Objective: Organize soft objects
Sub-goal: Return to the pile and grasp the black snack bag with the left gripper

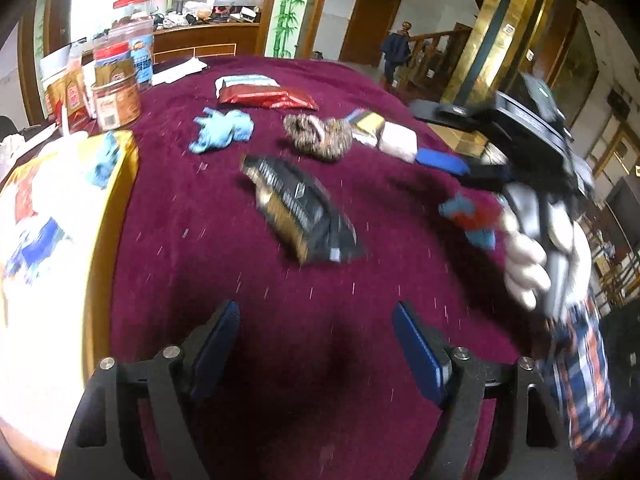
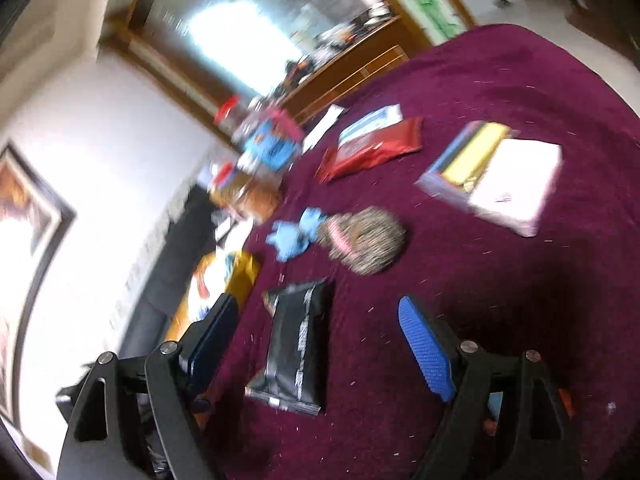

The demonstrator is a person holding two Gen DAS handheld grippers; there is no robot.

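Soft items lie on a maroon tablecloth. A light blue cloth toy and a brown speckled fuzzy item lie mid-table; they also show in the right wrist view, the blue toy next to the fuzzy item. A small blue and red soft toy lies at the right, just beside the right gripper's body. A black and gold pouch lies in the middle. My left gripper is open and empty above bare cloth. My right gripper is open, with the black pouch between and beyond its fingers.
A yellow-rimmed box holding pale and blue cloth stands at the left edge. Jars stand at the back left. A red foil pack, a white and blue pack and a white and yellow box lie farther back.
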